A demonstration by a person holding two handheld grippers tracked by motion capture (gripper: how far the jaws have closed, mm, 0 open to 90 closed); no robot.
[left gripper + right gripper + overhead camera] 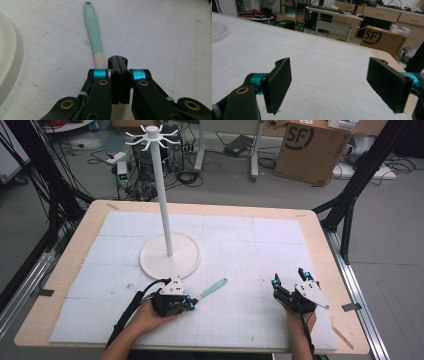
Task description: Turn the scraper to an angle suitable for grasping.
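On the white foam mat that covers the bench [320, 227], a slim utensil with a mint-green handle [214, 287] lies flat, its green end with a small hanging hole pointing away toward the right and its cream-coloured part running back into the left claw [190, 305]. That claw, held low over the mat in the person's left hand [150, 317], has its jaws pressed together; in the left gripper view the cream stretch of the utensil passes just left of the closed jaws and under them, and whether the pads actually pinch it cannot be told. Just beyond the left claw stands a white stand [170, 254] with a round base, a tall pole and a ring of hooks at the top; the utensil lies near the base without touching it. Well apart, near the right edge of the mat, the right claw [290, 281] sits with its jaws spread wide, with bare mat between the two black pads [279, 85].
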